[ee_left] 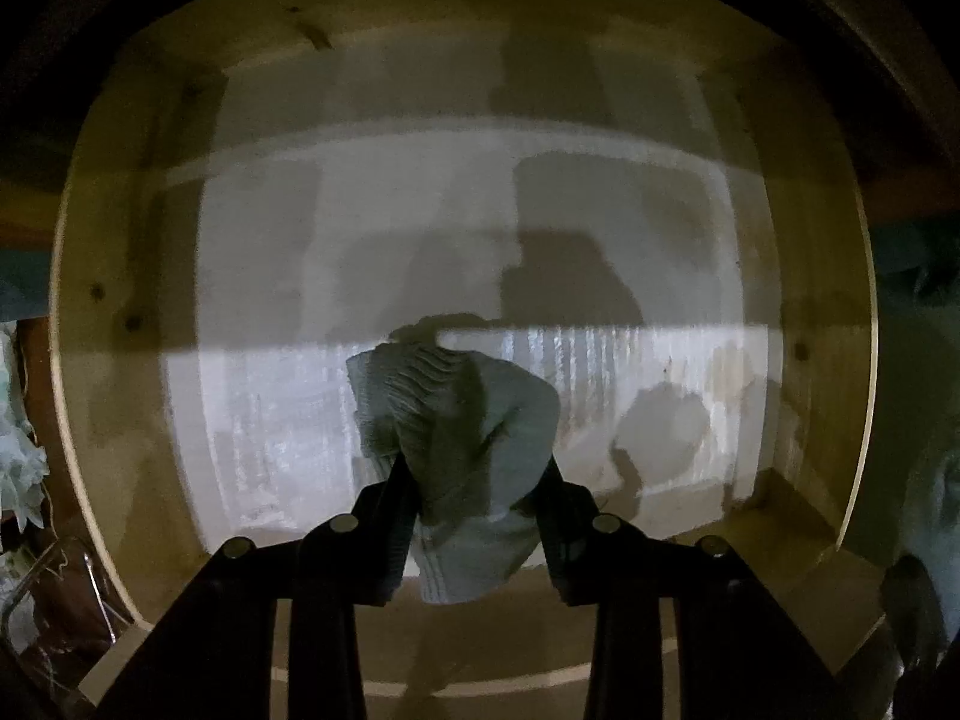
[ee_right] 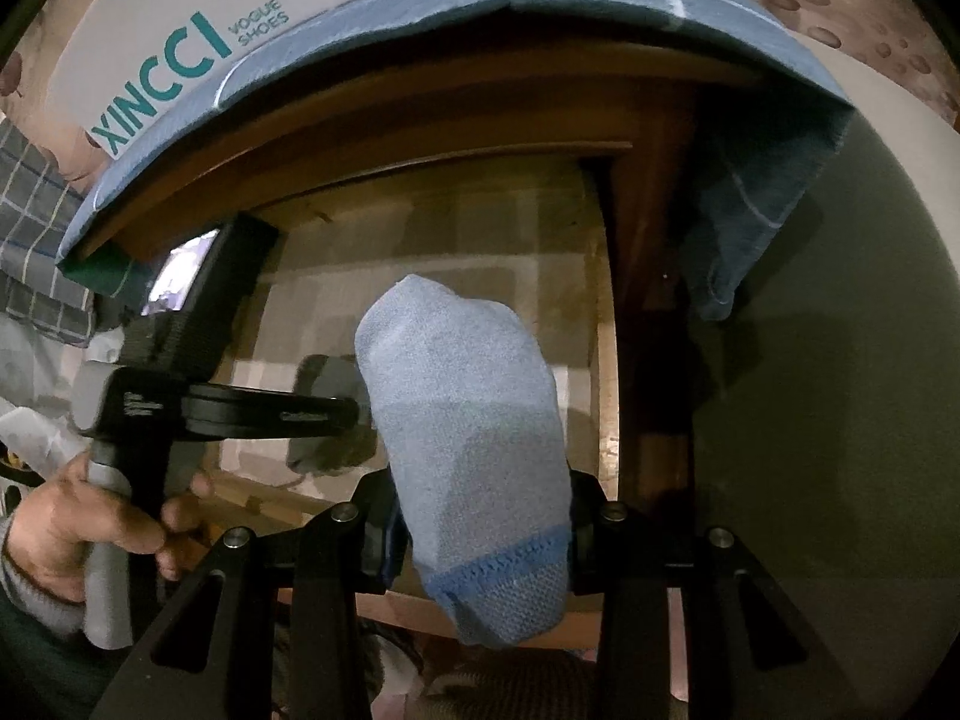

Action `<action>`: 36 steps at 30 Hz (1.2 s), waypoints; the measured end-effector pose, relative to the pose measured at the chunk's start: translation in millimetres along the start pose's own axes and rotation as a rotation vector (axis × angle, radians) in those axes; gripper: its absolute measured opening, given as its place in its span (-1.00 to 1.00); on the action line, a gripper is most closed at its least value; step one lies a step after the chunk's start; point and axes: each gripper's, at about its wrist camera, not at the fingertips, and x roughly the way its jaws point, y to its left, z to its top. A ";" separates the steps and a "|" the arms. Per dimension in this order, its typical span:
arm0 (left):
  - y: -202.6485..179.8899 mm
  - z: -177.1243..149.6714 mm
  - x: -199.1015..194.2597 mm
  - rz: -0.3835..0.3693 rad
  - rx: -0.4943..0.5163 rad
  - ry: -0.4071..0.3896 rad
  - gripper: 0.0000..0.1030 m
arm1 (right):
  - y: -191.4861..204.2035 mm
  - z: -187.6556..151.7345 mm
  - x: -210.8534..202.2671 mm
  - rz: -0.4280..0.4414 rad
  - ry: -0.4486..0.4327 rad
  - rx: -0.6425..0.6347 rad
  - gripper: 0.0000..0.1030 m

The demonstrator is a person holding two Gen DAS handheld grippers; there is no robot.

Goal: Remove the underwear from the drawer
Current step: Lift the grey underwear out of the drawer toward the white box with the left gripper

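Observation:
Looking straight down into the open wooden drawer (ee_left: 120, 300), I see my left gripper (ee_left: 474, 468) shut on a grey-green ribbed knit piece (ee_left: 462, 408) that looks like a sock. The piece bunches up between the fingers, over the pale drawer bottom (ee_left: 300, 240). My right gripper (ee_right: 477, 498) is shut on a light blue sock-like piece (ee_right: 462, 408) with a darker blue band, held above the drawer's front right part. In the right wrist view the left gripper (ee_right: 360, 414) reaches in from the left in a person's hand (ee_right: 90, 516), with the grey piece (ee_right: 327, 375) at its tip.
The drawer wall (ee_right: 606, 360) runs along the right. A blue checked cloth (ee_right: 540, 6) covers the dresser top and hangs over its right corner. A white shoe box (ee_right: 240, 12) lies on it. Pale crumpled things (ee_left: 18, 468) sit left of the drawer.

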 end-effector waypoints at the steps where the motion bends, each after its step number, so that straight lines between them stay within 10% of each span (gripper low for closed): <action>1: 1.7 -3.9 -1.3 0.000 0.002 -0.006 -0.29 | 0.4 0.0 0.4 0.002 0.002 -0.001 -0.31; 36: -11.9 -60.2 -157.5 0.072 0.102 -0.328 -0.29 | 0.9 5.6 16.2 -0.050 0.059 -0.035 -0.31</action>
